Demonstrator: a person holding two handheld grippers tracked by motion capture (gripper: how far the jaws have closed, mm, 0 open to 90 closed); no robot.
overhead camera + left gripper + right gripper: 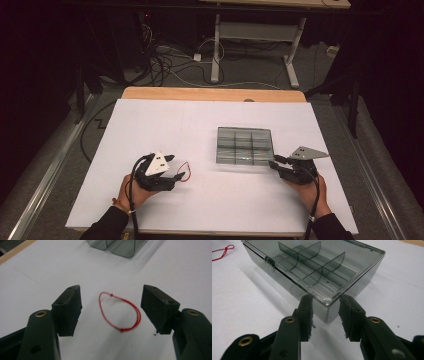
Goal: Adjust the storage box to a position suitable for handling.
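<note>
On the white surface [210,200] lies a thin red string loop with small knots [119,312], between the widely parted jaws of the left tongs [111,306], which touch nothing and hold nothing. To the right sits a smoky transparent plastic box with a closed lid and inner dividers [317,272]. The right tongs [325,312] straddle its near corner, jaws partly open, close to the walls; whether they touch is unclear.

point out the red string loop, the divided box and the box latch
red string loop [119,311], left gripper view, point on the white sheet inside it? no: strand [136,312]
divided box [317,267], right gripper view, clear lid
box latch [269,261], right gripper view, clasp face
</note>
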